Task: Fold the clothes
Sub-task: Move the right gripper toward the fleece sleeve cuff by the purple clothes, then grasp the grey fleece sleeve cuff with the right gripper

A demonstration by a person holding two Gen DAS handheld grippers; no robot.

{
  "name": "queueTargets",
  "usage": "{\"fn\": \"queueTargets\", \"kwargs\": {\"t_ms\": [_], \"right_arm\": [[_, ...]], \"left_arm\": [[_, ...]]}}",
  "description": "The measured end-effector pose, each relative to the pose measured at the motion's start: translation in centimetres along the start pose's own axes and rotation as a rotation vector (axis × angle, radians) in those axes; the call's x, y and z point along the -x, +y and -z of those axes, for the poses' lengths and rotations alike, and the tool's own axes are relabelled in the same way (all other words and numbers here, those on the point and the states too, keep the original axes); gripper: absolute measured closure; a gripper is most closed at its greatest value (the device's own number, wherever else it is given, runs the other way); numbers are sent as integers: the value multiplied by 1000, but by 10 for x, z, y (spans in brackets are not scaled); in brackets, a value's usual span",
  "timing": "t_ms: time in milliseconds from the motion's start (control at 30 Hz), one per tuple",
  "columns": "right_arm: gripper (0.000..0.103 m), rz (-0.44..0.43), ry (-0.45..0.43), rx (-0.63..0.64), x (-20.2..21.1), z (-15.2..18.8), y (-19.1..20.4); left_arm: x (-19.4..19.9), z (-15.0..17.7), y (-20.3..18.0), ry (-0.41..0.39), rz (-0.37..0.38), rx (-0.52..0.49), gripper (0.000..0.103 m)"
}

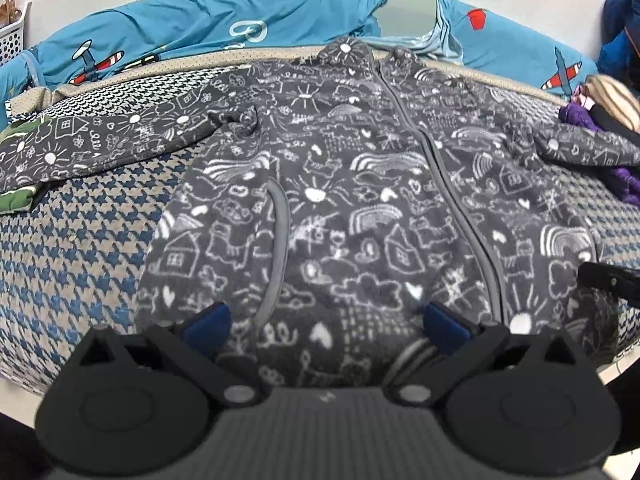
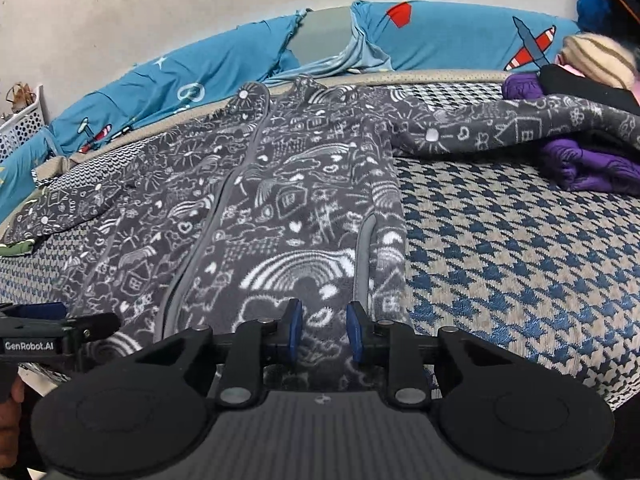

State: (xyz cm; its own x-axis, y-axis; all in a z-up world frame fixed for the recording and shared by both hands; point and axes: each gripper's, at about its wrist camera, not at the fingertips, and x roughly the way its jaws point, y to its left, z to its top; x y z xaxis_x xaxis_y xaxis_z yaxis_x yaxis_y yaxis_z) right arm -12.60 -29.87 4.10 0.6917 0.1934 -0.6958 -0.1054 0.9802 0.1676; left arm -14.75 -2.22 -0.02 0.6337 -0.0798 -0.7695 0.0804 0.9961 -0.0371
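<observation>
Fingers (image 2: 356, 332) of your right gripper (image 2: 323, 334) stand narrow around the hem of the soft, light grey doodle-print fleece jacket (image 2: 280, 208), laid flat on the houndstooth bed (image 2: 500, 248); your left gripper (image 1: 324, 324) gapes wide. Pinch both hem corners; fleece will droop.

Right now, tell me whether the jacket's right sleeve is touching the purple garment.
Touching. The right wrist view shows the grey doodle-print jacket with its sleeve draped over the purple garment, lying directly on top of it with no gap.
</observation>
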Motion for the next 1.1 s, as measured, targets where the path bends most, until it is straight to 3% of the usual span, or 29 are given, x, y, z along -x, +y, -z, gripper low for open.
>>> {"fn": "queueTargets", "kwargs": {"t_ms": [400,633,867,1000,1100], "right_arm": [[81,44,17,11,-6,1,3],[80,27,32,-3,-5,-4,2],[79,-15,33,-104,1,-15,-13],[71,19,-7,-119,6,-26,-20],[70,37,-22,-147,7,-38,-33]], "left_arm": [[-10,1,-3,38,-34,5,0],[-10,0,-3,47,-41,12,0],[-5,-5,-5,43,-36,22,0],[-1,-10,-7,15,-35,20,0],[-1,-14,-7,6,-40,24,0]]}}
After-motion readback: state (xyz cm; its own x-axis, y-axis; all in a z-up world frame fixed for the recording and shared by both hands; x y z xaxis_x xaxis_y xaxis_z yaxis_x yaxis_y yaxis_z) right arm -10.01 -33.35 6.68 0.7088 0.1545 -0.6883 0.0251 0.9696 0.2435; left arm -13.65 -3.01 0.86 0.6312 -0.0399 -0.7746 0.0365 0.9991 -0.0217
